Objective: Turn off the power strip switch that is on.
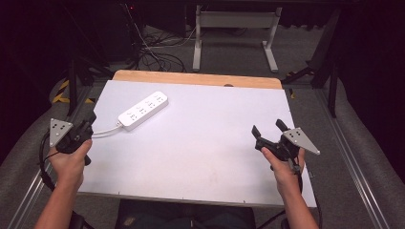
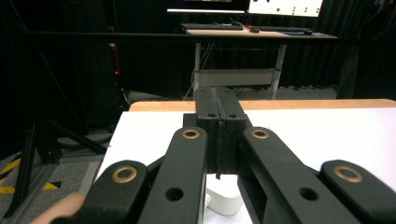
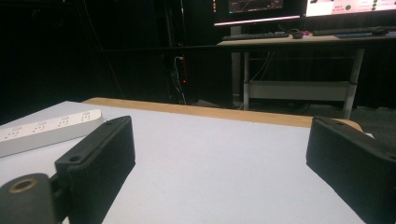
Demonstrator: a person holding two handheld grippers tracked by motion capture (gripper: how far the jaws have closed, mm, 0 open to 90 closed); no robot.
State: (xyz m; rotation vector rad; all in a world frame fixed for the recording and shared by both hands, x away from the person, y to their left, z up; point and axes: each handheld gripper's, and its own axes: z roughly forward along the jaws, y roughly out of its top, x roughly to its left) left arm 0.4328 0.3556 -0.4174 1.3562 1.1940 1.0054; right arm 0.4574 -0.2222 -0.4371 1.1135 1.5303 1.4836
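A white power strip (image 1: 143, 110) lies at an angle on the white table top (image 1: 200, 143), towards the far left, with its white cable running off to the left. The strip (image 3: 46, 130) lies to the left in the right gripper view. My left gripper (image 1: 90, 119) hovers at the table's left edge, just short of the cable, jaws pressed together with nothing between them (image 2: 218, 116). A bit of white cable (image 2: 224, 200) peeks out under its jaws. My right gripper (image 1: 269, 128) hangs over the right side of the table, its jaws wide apart and empty (image 3: 224, 158).
A bare wooden strip (image 1: 196, 78) runs along the table's far edge. Beyond it stand a white-legged desk (image 1: 234, 28), loose cables on the floor (image 1: 157, 52) and dark stands. Metal rails (image 1: 353, 157) flank the table on both sides.
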